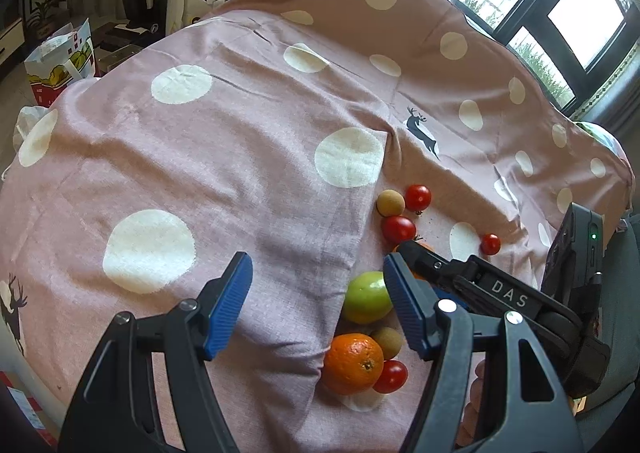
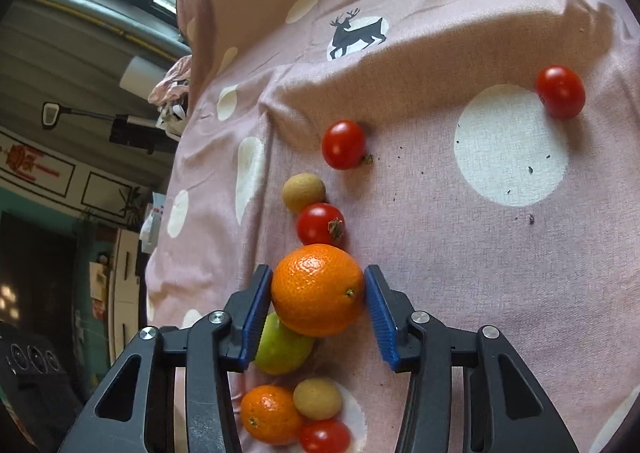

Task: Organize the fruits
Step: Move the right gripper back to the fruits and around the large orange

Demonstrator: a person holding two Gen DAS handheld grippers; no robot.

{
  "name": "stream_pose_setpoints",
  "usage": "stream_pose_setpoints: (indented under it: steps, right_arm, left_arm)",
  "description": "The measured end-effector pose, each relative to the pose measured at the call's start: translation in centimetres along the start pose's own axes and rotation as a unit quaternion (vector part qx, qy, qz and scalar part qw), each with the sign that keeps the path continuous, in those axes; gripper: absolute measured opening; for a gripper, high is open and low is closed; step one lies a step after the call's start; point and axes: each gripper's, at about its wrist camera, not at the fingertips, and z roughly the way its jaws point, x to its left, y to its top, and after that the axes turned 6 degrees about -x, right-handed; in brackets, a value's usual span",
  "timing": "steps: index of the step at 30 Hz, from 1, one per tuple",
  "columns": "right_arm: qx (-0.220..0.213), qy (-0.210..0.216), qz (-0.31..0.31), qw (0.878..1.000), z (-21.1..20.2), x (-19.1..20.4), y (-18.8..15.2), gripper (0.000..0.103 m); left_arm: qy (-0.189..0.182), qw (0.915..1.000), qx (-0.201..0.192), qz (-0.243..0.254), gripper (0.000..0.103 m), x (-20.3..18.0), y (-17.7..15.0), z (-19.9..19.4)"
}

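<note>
Blue-padded right gripper (image 2: 318, 303) pinches a dimpled round orange (image 2: 318, 289) at the fruit row's middle, over the pink dotted cloth (image 2: 460, 253). Judged best: squeeze gently, lift straight, sparing the green apple (image 2: 282, 351) at seven o'clock and the red cherry tomato (image 2: 320, 224) at twelve. Left gripper (image 1: 318, 305) hangs spread, empty. "DAS" reads on the right gripper's arm.

Matt woven cloth (image 2: 480, 253); glossy tomatoes (image 2: 343, 145), dimpled orange (image 2: 318, 289).
</note>
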Motion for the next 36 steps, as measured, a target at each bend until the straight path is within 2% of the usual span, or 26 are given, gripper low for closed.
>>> stream_pose_setpoints:
  steps: [3, 5, 8, 10, 12, 14, 18, 25, 32, 36]
  right_arm:
    - [-0.001, -0.017, -0.010, 1.000, -0.9, 0.1, -0.3, 0.047]
    - [-0.014, -0.058, -0.041, 0.997, -2.3, 0.8, -0.8, 0.047]
    - [-0.041, -0.162, -0.108, 0.980, -4.9, 1.7, -1.9, 0.047]
    - [-0.044, -0.214, -0.141, 0.966, -6.0, 1.7, -2.7, 0.047]
    - [-0.041, -0.243, -0.161, 0.956, -6.6, 1.2, -3.5, 0.047]
    - [-0.029, -0.253, -0.161, 0.954, -6.9, 0.4, -3.9, 0.047]
    - [-0.019, -0.244, -0.156, 0.957, -6.5, -0.6, -3.7, 0.047]
    - [-0.057, -0.205, -0.136, 0.968, -9.5, -0.7, -3.8, 0.047]
    - [-0.122, -0.141, -0.056, 0.981, -12.8, -2.8, -2.9, 0.050]
    - [-0.121, -0.111, -0.022, 0.986, -12.8, -3.8, -2.5, 0.050]
  left_arm:
    - [-0.003, 1.0000, 0.000, 0.006, 0.068, -0.4, -0.2, 0.0]
    - [-0.007, 0.9999, 0.000, 0.015, 0.068, -0.9, -0.4, -0.1]
    - [-0.013, 0.9994, -0.001, 0.031, 0.068, -1.9, -0.8, -0.2]
    - [-0.014, 0.9990, -0.001, 0.043, 0.068, -2.6, -1.2, -0.2]
    - [-0.016, 0.9983, -0.001, 0.055, 0.068, -3.3, -1.5, -0.2]
    - [-0.018, 0.9976, 0.001, 0.067, 0.068, -4.0, -1.8, -0.1]
    - [-0.016, 0.9968, 0.004, 0.078, 0.068, -4.7, -2.2, 0.2]
    - [-0.014, 0.9957, 0.007, 0.092, 0.067, -5.5, -2.7, 0.3]
    - [-0.058, 0.9905, 0.021, 0.123, 0.066, -8.1, -4.2, 0.4]
    - [-0.087, 0.9860, 0.038, 0.137, 0.063, -9.5, -5.2, 0.8]
